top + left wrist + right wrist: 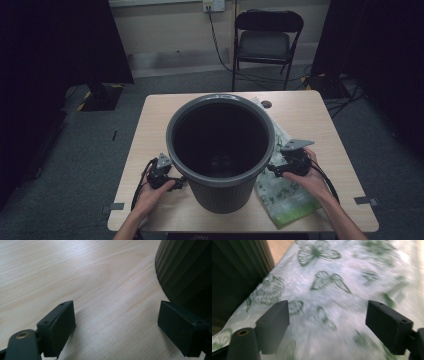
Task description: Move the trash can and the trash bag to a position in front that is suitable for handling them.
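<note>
Two grippers flank a dark ribbed bin (220,150) standing upright at the middle of the table (310,107). The left gripper (176,183), jaws spread wide and empty, rests beside the bin's base. The right gripper (272,170), jaws likewise wide apart with nothing between them, hovers over a butterfly-printed plastic bag (287,197) lying flat, partly tucked under the bin.

surface: light wooden table (305,107) | on it: grey ribbed bin (220,192), butterfly-print bag (287,200) beside it
</note>
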Tool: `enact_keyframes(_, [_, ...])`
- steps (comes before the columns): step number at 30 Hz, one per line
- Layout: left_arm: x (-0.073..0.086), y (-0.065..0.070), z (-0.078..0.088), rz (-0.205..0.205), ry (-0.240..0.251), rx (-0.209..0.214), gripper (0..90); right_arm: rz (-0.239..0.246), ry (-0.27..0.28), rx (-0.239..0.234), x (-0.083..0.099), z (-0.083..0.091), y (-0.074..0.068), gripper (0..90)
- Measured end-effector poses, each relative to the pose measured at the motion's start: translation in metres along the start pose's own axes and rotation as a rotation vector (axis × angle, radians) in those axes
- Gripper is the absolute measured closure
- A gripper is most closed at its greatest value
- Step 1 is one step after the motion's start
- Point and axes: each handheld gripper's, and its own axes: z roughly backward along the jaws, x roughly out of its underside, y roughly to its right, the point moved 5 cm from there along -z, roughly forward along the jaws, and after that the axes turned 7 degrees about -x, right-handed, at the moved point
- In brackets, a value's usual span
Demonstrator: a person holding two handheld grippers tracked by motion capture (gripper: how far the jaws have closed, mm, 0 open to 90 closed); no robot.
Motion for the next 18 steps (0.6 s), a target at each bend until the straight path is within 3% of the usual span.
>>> enact_keyframes(1, [0.0, 0.0, 0.0, 0.0, 0.0, 0.0, 13.9, 0.026, -0.003, -0.019, -0.002, -0.007, 0.0, 21.9])
enact_keyframes(3, [0.0, 0.0, 0.0, 0.0, 0.0, 0.0, 13.9, 0.055, -0.037, -0.032, -0.002, -0.017, -0.001, 17.1])
enact_keyframes(8, [0.0, 0.0, 0.0, 0.0, 0.0, 0.0, 13.9, 0.054, -0.07, -0.061, 0.002, -0.029, 0.0, 20.9])
enact_keyframes(10, [0.0, 0.0, 0.0, -0.001, 0.0, 0.0, 13.9, 0.016, -0.064, -0.038, 0.004, -0.03, 0.002, 20.4])
enact_keyframes(13, [0.0, 0.0, 0.0, 0.0, 0.0, 0.0, 13.9, 0.001, -0.057, -0.018, 0.005, -0.03, 0.003, 20.3])
enact_keyframes(18, [0.0, 0.0, 0.0, 0.0, 0.0, 0.0, 13.9, -0.066, -0.019, 0.057, 0.01, -0.026, 0.01, 19.9])
